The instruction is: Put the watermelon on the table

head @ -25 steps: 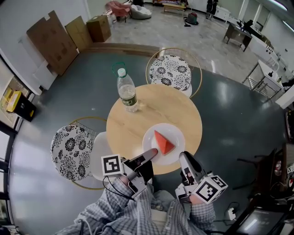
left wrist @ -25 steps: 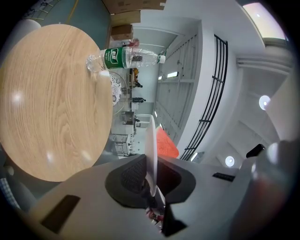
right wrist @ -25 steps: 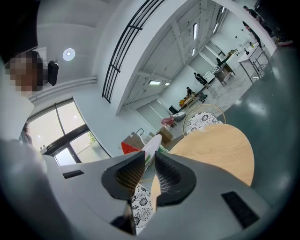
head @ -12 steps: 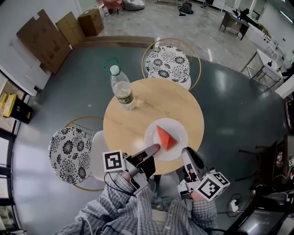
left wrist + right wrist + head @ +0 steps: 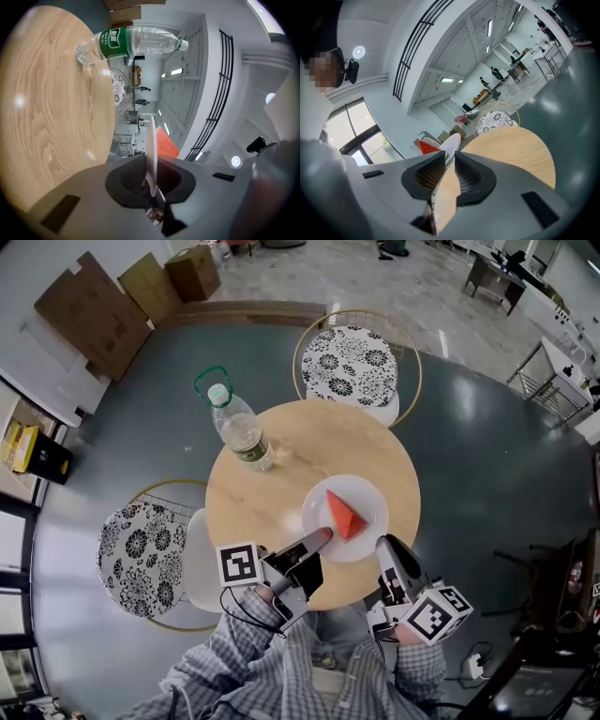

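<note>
Plate (image 5: 317,514) with watermelon (image 5: 345,515) just came lower, further in over worktop (image 5: 281,446). Left tongs (image 5: 323,536) clamped on rim, right tongs (image 5: 382,544) pinching rim too by look of it. Nearly set down, I reckon.

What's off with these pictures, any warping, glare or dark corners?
Head view: wide-angle warp bends straight edges around the table, pale glare on the floor. Left gripper view: dark rounded corners, scene turned sideways, so the bottle looks laid flat. Right gripper view: same dark corners, bright window at left.
</note>
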`<state>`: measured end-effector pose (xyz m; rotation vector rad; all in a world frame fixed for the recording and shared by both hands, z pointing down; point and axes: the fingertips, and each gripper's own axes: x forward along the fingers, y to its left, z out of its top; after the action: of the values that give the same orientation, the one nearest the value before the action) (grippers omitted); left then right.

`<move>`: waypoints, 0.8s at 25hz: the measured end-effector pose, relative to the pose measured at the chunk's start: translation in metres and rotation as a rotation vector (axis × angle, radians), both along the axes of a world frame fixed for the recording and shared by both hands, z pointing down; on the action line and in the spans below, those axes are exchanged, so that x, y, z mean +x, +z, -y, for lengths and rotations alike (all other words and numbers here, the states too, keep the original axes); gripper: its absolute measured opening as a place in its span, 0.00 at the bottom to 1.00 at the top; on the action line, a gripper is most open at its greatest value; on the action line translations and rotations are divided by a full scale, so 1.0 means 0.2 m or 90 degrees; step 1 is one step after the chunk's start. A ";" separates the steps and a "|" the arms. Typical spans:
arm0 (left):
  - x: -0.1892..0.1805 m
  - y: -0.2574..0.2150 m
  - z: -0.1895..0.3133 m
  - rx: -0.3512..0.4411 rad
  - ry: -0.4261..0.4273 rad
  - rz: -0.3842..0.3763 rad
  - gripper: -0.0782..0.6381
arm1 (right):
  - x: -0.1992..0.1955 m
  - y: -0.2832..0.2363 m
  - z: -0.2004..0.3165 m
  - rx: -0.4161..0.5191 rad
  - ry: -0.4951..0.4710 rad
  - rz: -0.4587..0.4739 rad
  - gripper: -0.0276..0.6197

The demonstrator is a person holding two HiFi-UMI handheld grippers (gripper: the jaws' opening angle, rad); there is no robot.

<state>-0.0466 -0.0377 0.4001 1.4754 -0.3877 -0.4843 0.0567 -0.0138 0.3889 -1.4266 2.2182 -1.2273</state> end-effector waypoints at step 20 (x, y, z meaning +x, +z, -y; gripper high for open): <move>0.34 0.37 0.45 -0.051 -0.003 0.021 0.15 | 0.33 0.37 0.47 -0.069 -0.030 -0.007 0.15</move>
<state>0.0207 -0.1275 0.4745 1.4059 -0.4325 -0.4435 0.1236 -0.1073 0.4635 -1.4298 2.2361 -1.3778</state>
